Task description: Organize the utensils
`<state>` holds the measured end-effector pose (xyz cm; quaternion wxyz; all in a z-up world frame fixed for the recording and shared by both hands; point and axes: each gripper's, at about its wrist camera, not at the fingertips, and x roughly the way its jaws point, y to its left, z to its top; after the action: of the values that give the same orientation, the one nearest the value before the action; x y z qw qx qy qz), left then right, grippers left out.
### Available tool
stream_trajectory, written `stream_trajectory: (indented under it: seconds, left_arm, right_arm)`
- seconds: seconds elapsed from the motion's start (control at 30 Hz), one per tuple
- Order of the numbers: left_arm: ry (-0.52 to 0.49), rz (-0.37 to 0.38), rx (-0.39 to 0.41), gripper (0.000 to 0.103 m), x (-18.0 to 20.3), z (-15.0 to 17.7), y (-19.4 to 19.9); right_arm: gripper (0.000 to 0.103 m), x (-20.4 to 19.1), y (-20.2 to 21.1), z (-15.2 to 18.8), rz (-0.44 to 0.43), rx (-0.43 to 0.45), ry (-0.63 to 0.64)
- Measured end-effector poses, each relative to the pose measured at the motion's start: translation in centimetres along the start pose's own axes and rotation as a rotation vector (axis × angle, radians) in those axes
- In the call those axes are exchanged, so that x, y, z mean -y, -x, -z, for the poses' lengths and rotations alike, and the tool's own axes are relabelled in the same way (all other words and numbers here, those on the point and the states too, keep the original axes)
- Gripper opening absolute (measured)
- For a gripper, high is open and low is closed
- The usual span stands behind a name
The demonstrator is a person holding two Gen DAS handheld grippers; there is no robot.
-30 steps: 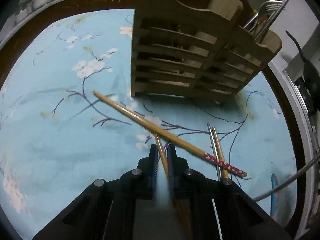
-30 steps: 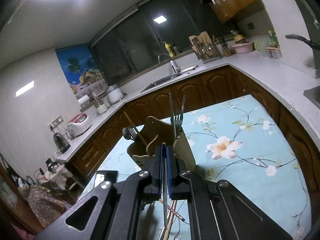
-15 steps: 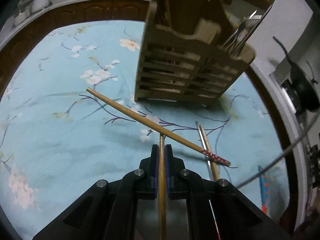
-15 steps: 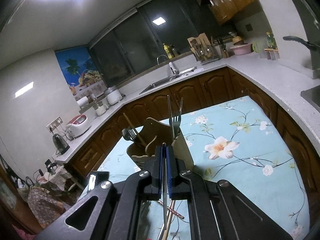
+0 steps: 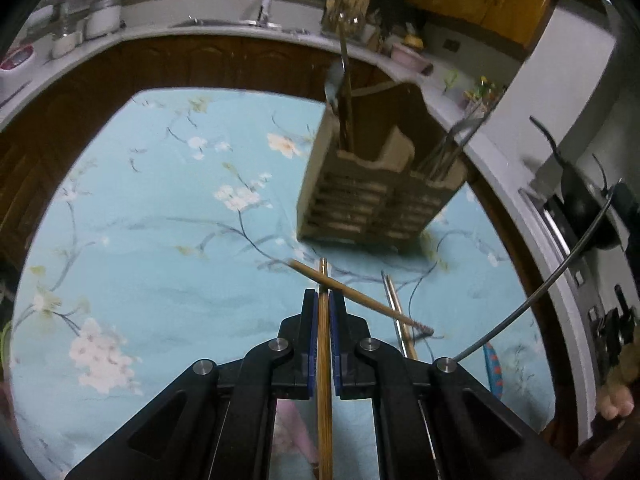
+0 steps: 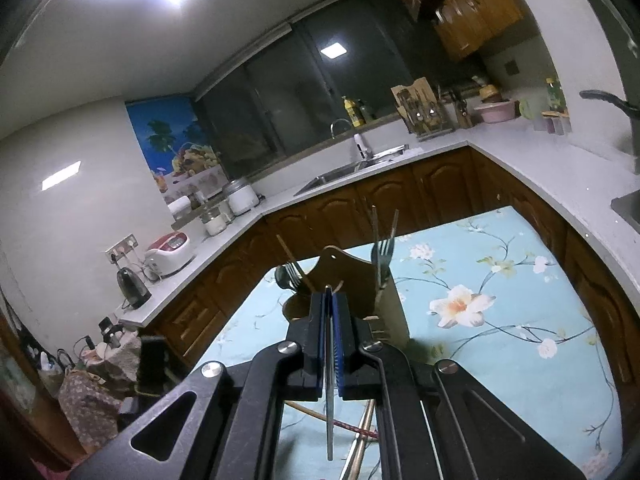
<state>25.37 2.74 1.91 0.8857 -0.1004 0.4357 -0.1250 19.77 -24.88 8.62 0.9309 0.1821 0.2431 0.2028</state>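
Observation:
My left gripper [image 5: 324, 298] is shut on a wooden chopstick [image 5: 323, 360] and holds it above the blue floral tablecloth [image 5: 160, 280]. A second wooden chopstick with a red patterned end [image 5: 360, 298] lies on the cloth just ahead, beside a metal and wood pair [image 5: 396, 312]. The wooden utensil holder [image 5: 376, 184] stands beyond, with forks and a chopstick in it. My right gripper [image 6: 329, 300] is shut on a thin metal utensil [image 6: 329, 380], raised above the table just short of the holder [image 6: 348, 280].
A grey cable [image 5: 540, 292] crosses the right side of the left wrist view. A blue patterned item [image 5: 494, 364] lies near the table's right edge. Counters with wooden cabinets [image 6: 400, 192] wrap around the table; a sink [image 6: 352, 168] is at the back.
My left gripper has lifted the wooden chopstick off the cloth and pulled back and up from the holder. The right gripper has barely moved.

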Motion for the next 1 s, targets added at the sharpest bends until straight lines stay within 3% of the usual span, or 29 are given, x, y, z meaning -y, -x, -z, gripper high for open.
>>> stream_trajectory:
  seconds: [0.23,0.53,1.0]
  left_arm:
    - [0.027,-0.002,0.082,0.003,-1.0,-0.7,4.3]
    - [0.053,0.07,0.222,0.003,-1.0,-1.9,8.6]
    - [0.096,0.12,0.472,0.003,-1.0,-3.7,10.7]
  right_arm:
    - [0.004,-1.3,0.3,-0.6,-0.019,0.017,0.018]
    - [0.004,-2.0,0.1,-1.5,-0.017,0.048,0.028]
    - [0.004,-2.0,-1.2,-3.5,0.0,0.095,0.057]
